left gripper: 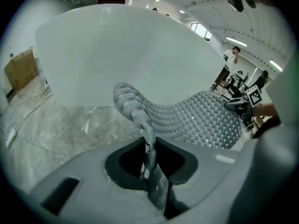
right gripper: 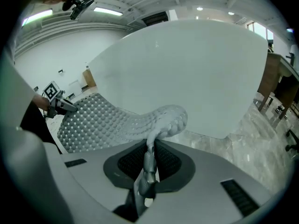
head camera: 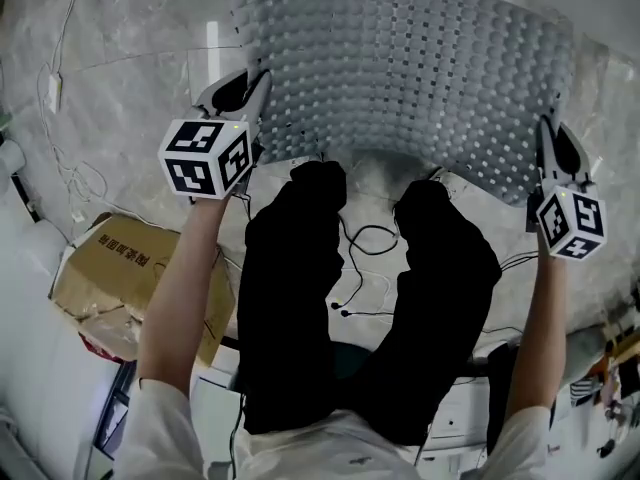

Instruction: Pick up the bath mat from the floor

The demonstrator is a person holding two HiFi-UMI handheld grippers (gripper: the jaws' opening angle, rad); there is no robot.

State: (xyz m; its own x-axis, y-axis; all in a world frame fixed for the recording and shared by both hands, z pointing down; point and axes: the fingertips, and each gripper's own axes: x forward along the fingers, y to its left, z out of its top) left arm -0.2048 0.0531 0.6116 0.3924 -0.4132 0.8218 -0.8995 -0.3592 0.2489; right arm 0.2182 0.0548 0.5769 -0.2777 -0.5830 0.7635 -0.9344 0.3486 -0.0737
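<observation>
Marbled floor [head camera: 120, 58] carries a cardboard box [head camera: 110, 268] and cables [head camera: 375, 229].

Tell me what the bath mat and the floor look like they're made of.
Bath mat: likely soft rubber or PVC, matte grey; it bends limply, with moulded bumps and holes.
Floor: seems polished marble or marble-look tile; grey veining, light reflections.

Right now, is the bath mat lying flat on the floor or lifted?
Lifted: the bath mat sags between the left gripper and right gripper, each pinching an edge.
</observation>
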